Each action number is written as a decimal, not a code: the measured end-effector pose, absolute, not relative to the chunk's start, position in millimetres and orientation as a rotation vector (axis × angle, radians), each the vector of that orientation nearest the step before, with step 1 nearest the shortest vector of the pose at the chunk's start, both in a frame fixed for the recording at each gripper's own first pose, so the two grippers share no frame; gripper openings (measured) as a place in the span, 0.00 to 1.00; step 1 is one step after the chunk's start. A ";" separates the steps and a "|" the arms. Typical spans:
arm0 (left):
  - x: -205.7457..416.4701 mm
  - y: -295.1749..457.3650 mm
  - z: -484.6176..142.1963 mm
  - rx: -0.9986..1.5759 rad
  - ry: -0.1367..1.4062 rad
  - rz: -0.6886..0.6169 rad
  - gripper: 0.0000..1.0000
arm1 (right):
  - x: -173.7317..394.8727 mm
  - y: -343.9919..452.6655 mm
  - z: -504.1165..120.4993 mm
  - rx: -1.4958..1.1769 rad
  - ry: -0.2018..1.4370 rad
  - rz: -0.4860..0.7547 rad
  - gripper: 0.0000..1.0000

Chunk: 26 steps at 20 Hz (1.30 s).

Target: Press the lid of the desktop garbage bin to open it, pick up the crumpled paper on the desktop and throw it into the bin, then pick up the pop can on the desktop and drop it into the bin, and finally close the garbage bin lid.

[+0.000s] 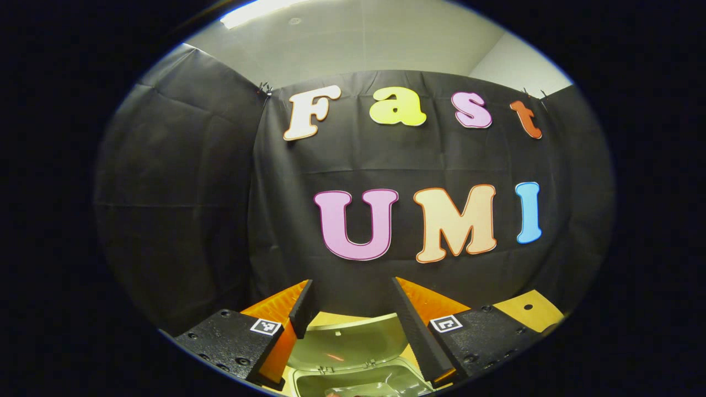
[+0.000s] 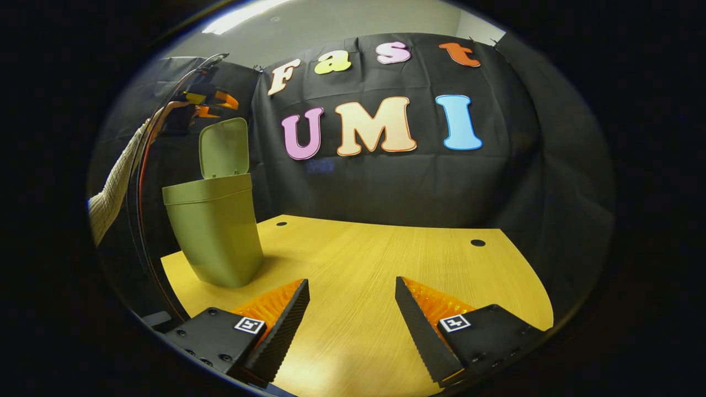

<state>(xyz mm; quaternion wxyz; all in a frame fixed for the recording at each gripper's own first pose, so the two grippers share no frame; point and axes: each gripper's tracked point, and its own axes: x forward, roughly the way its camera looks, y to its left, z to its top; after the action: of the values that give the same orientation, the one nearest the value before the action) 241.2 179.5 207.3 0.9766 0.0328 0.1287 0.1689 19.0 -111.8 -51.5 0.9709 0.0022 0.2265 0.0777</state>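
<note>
left claw [image 1: 353, 320]: spread wide, nothing between the fingers. It hangs above the open garbage bin [image 1: 353, 380], looking forward over its mouth toward the booth wall.
left claw, seen from the right gripper view [image 2: 212, 105]: held high at upper left, above and just left of the raised lid [image 2: 223, 146]. A hand and ribbed sleeve [image 2: 113, 193] carry it. Finger gap there is too small to judge.
right claw [image 2: 353, 320]: spread wide, pinching nothing. It sits low over bare counter [image 2: 386, 253], well apart from the bin.
garbage bin [image 2: 215, 231]: olive green, tapered, upright on the counter's left part near the back edge.
lid: open, swung up on the rear hinge, standing near vertical with its inner face to the front. In the left gripper view its underside [image 1: 353, 342] shows just behind the bin mouth.
bin contents: something pale and shiny [image 1: 364, 390] lies inside at the bottom edge of the left gripper view. Cannot tell whether it is a liner, paper or the can.
counter: light wood grain, rounded front right corner, two dark round holes, one near the back left [image 2: 282, 224], one near the right [image 2: 478, 242].
cable: a thin dark line [image 2: 144, 209] arcs down the left side beside the sleeve.
</note>
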 end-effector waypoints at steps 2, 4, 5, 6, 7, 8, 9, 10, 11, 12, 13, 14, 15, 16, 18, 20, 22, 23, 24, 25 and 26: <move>243.9 186.5 197.5 0.060 0.281 0.356 0.82 | 20.5 -113.9 -55.8 0.005 0.467 0.154 0.99; 245.9 187.5 189.1 0.044 0.294 0.357 0.82 | 21.3 -116.4 -57.1 0.010 0.474 0.149 0.99; 245.6 186.5 184.7 0.032 0.305 0.355 0.82 | 21.2 -116.7 -58.2 0.014 0.475 0.149 0.99; 245.6 186.4 180.3 0.023 0.316 0.351 0.82 | 22.1 -117.2 -58.1 0.017 0.477 0.149 0.99; 244.4 186.3 176.7 0.019 0.326 0.350 0.86 | 21.5 -117.7 -60.0 0.019 0.479 0.148 0.99; 242.9 188.3 176.3 0.024 0.326 0.348 0.83 | 22.6 -117.5 -60.8 0.019 0.480 0.148 0.99; 242.4 189.5 179.0 0.024 0.318 0.350 0.86 | 22.4 -117.3 -62.4 0.019 0.483 0.149 0.99; 240.7 188.7 177.4 0.018 0.325 0.345 0.82 | 23.7 -115.7 -62.8 0.020 0.487 0.152 0.99; 237.8 185.7 177.3 0.015 0.324 0.339 0.81 | 22.5 -115.1 -64.4 0.019 0.490 0.157 0.99; 234.7 184.9 178.6 0.011 0.323 0.332 0.81 | 23.3 -113.4 -64.8 0.018 0.492 0.162 0.99; 229.6 180.9 178.6 0.001 0.324 0.324 0.81 | 23.4 -111.0 -66.8 0.017 0.494 0.167 0.99; 224.4 175.7 179.9 -0.002 0.317 0.308 0.81 | 24.1 -109.5 -68.0 0.017 0.496 0.172 0.99; 219.6 170.8 180.1 -0.004 0.312 0.295 0.81 | 24.6 -108.0 -68.6 0.017 0.499 0.175 0.99; 213.1 168.2 179.1 -0.007 0.305 0.287 0.85 | 25.5 -107.3 -69.2 0.016 0.501 0.178 0.99; 199.0 157.9 178.8 -0.015 0.292 0.262 0.81 | 25.4 -105.6 -66.9 0.017 0.496 0.178 0.99; 184.0 145.3 177.0 -0.011 0.274 0.229 0.81 | 25.6 -105.5 -64.2 0.014 0.490 0.175 0.99; 169.6 137.8 171.9 -0.007 0.261 0.207 0.81 | 25.5 -105.3 -62.1 0.011 0.485 0.173 0.98; 162.2 132.2 169.5 -0.007 0.249 0.197 0.81 | 24.5 -104.1 -61.2 0.014 0.483 0.176 0.98; 155.4 127.0 167.0 -0.010 0.240 0.188 0.81 | 25.5 -101.9 -59.8 0.017 0.482 0.182 0.98; 149.0 122.1 163.3 -0.009 0.232 0.182 0.81 | 24.4 -99.7 -60.4 0.018 0.481 0.188 0.99; 142.1 118.5 158.2 -0.002 0.225 0.177 0.80 | 25.0 -97.9 -60.1 0.017 0.481 0.192 0.98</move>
<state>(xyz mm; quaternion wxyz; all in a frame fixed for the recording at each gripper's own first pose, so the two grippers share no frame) 142.1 118.5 158.2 0.9898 -0.0011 0.1122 0.0882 25.0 -97.9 -60.1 0.9666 0.0086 0.2377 0.0952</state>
